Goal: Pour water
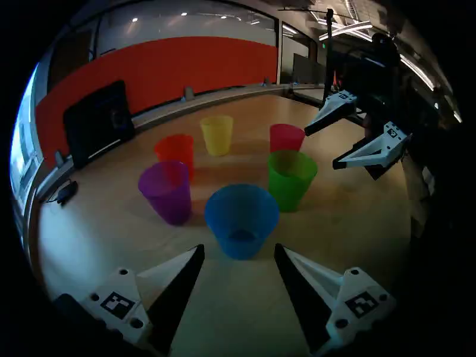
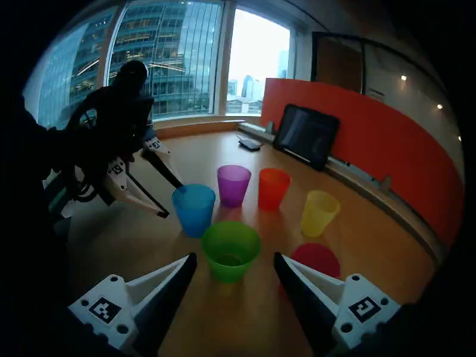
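Six plastic cups stand upright in a cluster on the wooden table (image 1: 357, 220): blue cup (image 1: 241, 220), purple cup (image 1: 166, 190), orange cup (image 1: 175, 153), yellow cup (image 1: 217, 134), red cup (image 1: 287, 138), green cup (image 1: 291, 178). My left gripper (image 1: 238, 249) is open, its fingertips just short of the blue cup (image 2: 193, 208). My right gripper (image 2: 234, 257) is open too, with the green cup (image 2: 231, 250) close ahead of its fingertips. The right gripper (image 1: 321, 147) hangs above the table beside the red cup. I cannot tell if any cup holds water.
A dark tablet (image 1: 98, 122) leans against the orange wall (image 1: 178, 65) at the table's far edge, with a small dark device (image 1: 65, 191) near it. A person (image 2: 113, 119) holds the left gripper (image 2: 172, 200) in front of tall windows (image 2: 172, 53).
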The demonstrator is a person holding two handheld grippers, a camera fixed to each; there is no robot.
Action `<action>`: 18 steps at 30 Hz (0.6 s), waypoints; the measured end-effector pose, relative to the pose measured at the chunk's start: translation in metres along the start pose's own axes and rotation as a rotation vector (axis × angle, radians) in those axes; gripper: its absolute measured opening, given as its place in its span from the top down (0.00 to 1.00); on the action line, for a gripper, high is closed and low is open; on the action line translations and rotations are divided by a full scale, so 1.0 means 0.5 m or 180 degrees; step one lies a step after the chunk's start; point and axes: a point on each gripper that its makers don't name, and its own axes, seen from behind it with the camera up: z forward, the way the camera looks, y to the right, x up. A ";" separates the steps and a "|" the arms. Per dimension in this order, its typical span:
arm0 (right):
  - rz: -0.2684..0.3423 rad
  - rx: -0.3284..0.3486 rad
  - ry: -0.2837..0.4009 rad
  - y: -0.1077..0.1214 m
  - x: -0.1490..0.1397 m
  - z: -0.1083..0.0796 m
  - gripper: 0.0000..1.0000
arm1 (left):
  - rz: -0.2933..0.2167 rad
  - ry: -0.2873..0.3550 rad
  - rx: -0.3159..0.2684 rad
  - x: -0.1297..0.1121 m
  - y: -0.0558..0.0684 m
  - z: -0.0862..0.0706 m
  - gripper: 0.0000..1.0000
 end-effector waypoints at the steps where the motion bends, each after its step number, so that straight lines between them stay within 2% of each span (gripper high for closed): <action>1: 0.0019 -0.0021 0.0033 0.000 0.004 -0.005 0.00 | -0.0009 0.0030 0.0016 0.004 0.000 -0.004 0.13; 10: 0.0192 -0.0269 0.0369 0.006 0.035 -0.060 0.00 | -0.0051 0.0353 0.0259 0.040 0.000 -0.048 0.13; 18: 0.0324 -0.0563 0.0709 0.029 0.076 -0.123 0.00 | -0.0153 0.0788 0.0574 0.093 -0.016 -0.105 0.13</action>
